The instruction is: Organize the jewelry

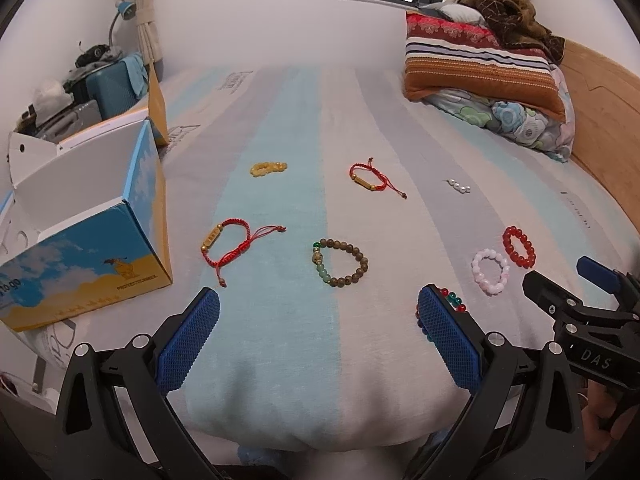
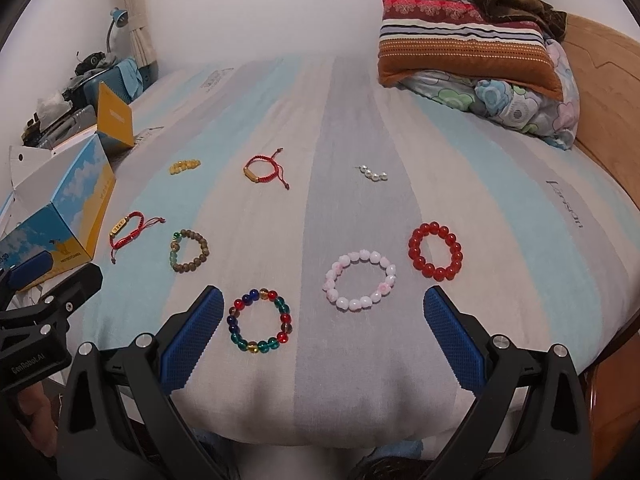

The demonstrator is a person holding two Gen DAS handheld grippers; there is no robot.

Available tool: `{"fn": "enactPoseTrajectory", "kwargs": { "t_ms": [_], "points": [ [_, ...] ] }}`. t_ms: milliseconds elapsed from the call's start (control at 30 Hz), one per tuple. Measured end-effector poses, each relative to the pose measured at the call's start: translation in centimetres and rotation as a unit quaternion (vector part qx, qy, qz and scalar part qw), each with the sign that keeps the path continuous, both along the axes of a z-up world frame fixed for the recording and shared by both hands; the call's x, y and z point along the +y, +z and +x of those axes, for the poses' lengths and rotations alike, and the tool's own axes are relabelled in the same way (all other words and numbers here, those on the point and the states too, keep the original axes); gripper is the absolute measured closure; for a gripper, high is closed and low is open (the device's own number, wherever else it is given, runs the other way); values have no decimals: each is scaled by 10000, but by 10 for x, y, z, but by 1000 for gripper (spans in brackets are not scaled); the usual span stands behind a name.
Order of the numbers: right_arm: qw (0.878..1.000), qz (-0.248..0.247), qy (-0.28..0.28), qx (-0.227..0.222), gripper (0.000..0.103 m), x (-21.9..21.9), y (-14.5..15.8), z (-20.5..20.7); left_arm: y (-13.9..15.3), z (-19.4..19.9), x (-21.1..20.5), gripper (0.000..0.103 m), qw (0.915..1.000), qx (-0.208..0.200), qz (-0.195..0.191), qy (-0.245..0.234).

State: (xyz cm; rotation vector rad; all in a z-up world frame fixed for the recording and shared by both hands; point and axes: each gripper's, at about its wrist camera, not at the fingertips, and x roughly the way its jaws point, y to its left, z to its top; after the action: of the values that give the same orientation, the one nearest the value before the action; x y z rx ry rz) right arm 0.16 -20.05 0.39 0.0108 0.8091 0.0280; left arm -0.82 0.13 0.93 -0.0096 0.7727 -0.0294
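Several bracelets lie on the striped bed. Nearest my open, empty right gripper (image 2: 324, 304) are a multicolour bead bracelet (image 2: 259, 322), a pink one (image 2: 359, 280) and a red bead one (image 2: 435, 251). My left gripper (image 1: 318, 304) is open and empty, just short of a brown-and-green bead bracelet (image 1: 340, 263) and a red cord bracelet (image 1: 228, 246). Farther off lie a second red cord bracelet (image 1: 370, 178), a yellow bead string (image 1: 268, 168) and a pearl string (image 1: 458, 187). An open blue-and-yellow box (image 1: 86, 236) stands at the left.
Stacked pillows and a quilt (image 2: 472, 52) sit at the far right by the wooden headboard (image 2: 600, 92). A bedside pile with a suitcase and lamp (image 1: 108, 64) stands beyond the box. The bed's near edge (image 1: 320, 432) drops off just under the grippers.
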Motion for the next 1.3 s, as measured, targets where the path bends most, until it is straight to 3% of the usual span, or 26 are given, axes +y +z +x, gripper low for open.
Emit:
{"fn": "enactPoseTrajectory", "kwargs": {
  "t_ms": [1300],
  "points": [
    [9997, -13, 4, 253, 7, -16, -5, 1, -9, 7, -12, 5, 9998, 173, 38, 125]
  ]
}}
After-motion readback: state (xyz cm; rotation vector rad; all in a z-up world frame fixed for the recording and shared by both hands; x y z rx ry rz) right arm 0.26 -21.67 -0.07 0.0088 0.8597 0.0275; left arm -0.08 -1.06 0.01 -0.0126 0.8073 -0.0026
